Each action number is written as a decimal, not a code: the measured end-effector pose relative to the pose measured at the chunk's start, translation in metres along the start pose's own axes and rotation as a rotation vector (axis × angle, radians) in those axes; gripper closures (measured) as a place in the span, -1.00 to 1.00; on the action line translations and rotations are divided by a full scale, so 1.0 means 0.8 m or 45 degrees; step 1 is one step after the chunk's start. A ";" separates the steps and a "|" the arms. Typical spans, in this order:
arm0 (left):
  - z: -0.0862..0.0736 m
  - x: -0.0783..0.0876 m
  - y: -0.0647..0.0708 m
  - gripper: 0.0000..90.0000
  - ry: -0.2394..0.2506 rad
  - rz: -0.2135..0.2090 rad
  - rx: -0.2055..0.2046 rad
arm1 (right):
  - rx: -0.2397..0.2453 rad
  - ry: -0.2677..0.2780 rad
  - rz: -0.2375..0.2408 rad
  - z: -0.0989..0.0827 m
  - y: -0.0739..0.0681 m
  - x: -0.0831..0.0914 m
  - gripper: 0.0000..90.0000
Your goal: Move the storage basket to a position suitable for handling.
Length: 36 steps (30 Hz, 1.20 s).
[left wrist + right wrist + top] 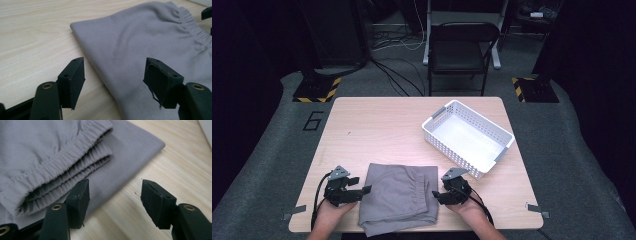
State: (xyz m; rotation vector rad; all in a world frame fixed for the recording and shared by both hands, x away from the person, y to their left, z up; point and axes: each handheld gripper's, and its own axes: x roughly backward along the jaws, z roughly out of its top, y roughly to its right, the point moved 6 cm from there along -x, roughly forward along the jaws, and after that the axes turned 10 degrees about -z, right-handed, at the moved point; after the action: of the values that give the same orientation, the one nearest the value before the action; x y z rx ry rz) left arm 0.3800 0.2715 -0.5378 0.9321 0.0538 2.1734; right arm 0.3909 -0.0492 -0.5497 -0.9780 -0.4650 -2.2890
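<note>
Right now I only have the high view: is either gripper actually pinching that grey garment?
Observer: No. The left gripper and the right gripper both stand open, each straddling an edge of the grey garment, one jaw over cloth and one over bare table.
Operator: Which end of it faces the right gripper?
Observer: The elastic waistband, folded into stacked layers beside its left jaw.

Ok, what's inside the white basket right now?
Nothing visible: the white basket shows a bare white floor. Its near wall hides a thin strip of the bottom. The folded grey shorts lie on the table, outside it.
</note>
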 end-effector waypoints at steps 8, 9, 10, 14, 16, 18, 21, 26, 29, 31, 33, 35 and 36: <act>-0.008 -0.013 0.014 -0.36 -0.068 0.012 -0.065 | -0.017 -0.016 -0.037 0.002 -0.010 -0.011 -0.08; -0.009 -0.014 0.015 -0.36 -0.080 0.009 -0.063 | 0.005 -0.023 -0.040 0.001 -0.010 -0.013 -0.08; -0.009 -0.014 0.015 -0.36 -0.080 0.009 -0.063 | 0.005 -0.023 -0.040 0.001 -0.010 -0.013 -0.08; -0.016 -0.020 0.015 -0.35 -0.132 0.035 -0.080 | -0.026 -0.011 -0.028 0.001 -0.012 -0.014 0.01; -0.020 -0.024 0.016 -0.34 -0.150 0.025 -0.077 | -0.011 0.001 -0.016 0.001 -0.014 -0.014 0.11; -0.021 -0.026 0.016 -0.34 -0.166 0.022 -0.071 | -0.003 0.002 -0.009 0.001 -0.015 -0.014 0.17; -0.021 -0.028 0.019 -0.25 -0.171 0.021 -0.100 | 0.009 -0.004 0.016 0.001 -0.018 -0.013 0.38; -0.021 -0.030 0.022 0.10 -0.136 0.000 -0.100 | 0.017 0.012 0.075 0.001 -0.023 -0.012 0.74; -0.021 -0.031 0.025 0.27 -0.128 -0.030 -0.071 | 0.041 0.014 0.090 0.002 -0.024 -0.012 0.86; -0.019 -0.030 0.025 0.48 -0.116 -0.043 -0.043 | 0.056 0.006 0.084 0.003 -0.024 -0.010 0.89; -0.017 -0.027 0.025 0.68 -0.102 -0.044 -0.045 | 0.063 0.005 0.089 0.003 -0.024 -0.008 0.90; -0.013 -0.025 0.027 0.85 -0.073 -0.043 -0.050 | 0.054 0.009 0.096 0.005 -0.024 -0.003 0.90; -0.012 -0.023 0.029 0.88 -0.095 -0.056 -0.064 | 0.060 0.012 0.092 0.005 -0.023 -0.001 0.90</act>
State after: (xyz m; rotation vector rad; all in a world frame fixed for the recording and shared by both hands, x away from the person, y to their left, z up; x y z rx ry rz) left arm 0.3675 0.2453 -0.5491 0.9733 -0.0165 2.0883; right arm 0.3817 -0.0332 -0.5490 -0.9453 -0.4698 -2.2074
